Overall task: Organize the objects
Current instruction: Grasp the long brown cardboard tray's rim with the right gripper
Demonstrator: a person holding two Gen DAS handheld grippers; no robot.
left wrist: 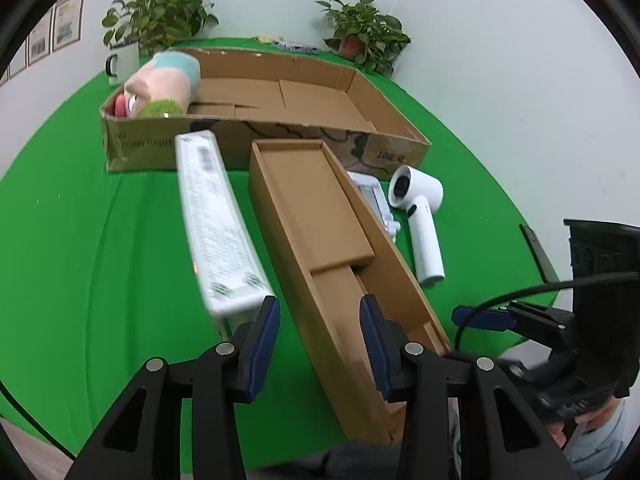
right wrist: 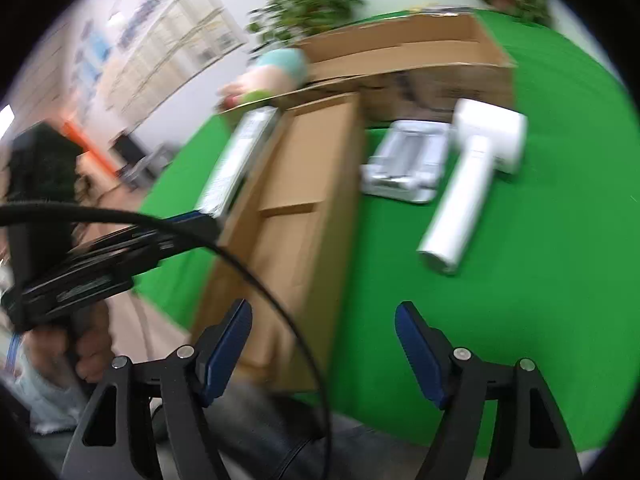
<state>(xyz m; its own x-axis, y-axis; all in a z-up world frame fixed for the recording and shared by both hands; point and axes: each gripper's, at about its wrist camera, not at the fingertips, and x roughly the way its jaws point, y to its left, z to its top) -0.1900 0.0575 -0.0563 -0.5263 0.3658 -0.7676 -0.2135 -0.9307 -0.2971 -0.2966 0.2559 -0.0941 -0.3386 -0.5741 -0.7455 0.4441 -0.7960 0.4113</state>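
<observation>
A long open brown box (left wrist: 320, 224) lies on the green table, also in the right wrist view (right wrist: 296, 216). A long white carton (left wrist: 218, 224) lies left of it (right wrist: 240, 152). A white hair dryer (left wrist: 420, 220) and a white tray (left wrist: 374, 196) lie to its right; both show in the right wrist view, dryer (right wrist: 472, 172), tray (right wrist: 408, 164). A plush toy (left wrist: 160, 84) lies in the big cardboard box (left wrist: 264, 120). My left gripper (left wrist: 320, 320) is open over the brown box's near end. My right gripper (right wrist: 324, 336) is open and empty above the table's near edge.
Two potted plants (left wrist: 160, 16) (left wrist: 364, 32) and a white mug (left wrist: 122, 62) stand at the table's back. A dark phone-like slab (left wrist: 538, 252) lies at the right edge. The green cloth (left wrist: 80, 240) stretches left of the white carton.
</observation>
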